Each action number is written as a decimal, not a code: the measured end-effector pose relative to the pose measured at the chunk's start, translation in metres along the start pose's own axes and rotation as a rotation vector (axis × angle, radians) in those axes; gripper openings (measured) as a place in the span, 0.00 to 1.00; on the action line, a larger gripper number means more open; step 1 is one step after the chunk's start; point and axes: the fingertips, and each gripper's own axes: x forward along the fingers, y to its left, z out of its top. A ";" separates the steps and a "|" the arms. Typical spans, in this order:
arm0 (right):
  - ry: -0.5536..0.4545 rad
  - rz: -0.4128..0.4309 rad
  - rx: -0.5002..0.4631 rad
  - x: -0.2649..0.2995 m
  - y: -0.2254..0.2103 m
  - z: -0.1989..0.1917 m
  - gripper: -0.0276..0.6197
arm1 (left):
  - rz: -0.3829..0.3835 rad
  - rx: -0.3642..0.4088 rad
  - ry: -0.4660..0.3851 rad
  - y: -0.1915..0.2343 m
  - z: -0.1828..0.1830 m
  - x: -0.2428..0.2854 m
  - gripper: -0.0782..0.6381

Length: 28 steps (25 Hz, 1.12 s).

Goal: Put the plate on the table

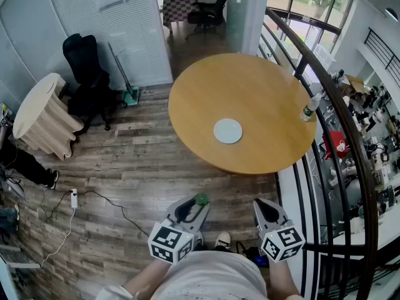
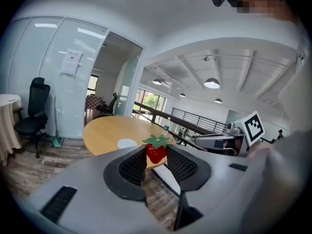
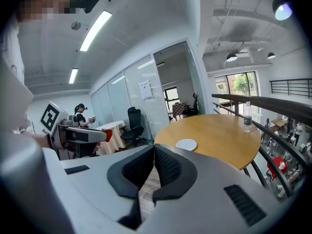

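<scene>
On table (image 1: 262, 92), seemingly central, plate (image 1: 227, 130), far ahead of left tongs (image 1: 197, 202), right tongs (image 1: 263, 205)

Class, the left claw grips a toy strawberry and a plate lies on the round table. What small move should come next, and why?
Probably carry the toy strawberry forward toward the round table in the left claw: the white plate already lies there, well ahead of both claws, and the right claw is shut, empty.

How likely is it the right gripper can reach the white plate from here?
Probably not yet. The right gripper, jaws shut, is held short of the table; the plate lies well in from its edge. Nothing stands between, so stepping closer should do.
</scene>
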 end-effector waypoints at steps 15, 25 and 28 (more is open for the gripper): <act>0.012 -0.007 0.005 0.006 0.009 -0.008 0.08 | 0.000 -0.006 -0.001 0.012 -0.004 -0.004 0.31; -0.008 -0.073 -0.044 0.020 0.035 -0.003 0.08 | -0.040 0.008 -0.035 0.029 0.005 -0.017 0.31; -0.016 -0.089 -0.031 0.023 0.046 -0.004 0.08 | -0.069 0.017 -0.026 0.029 -0.002 -0.026 0.31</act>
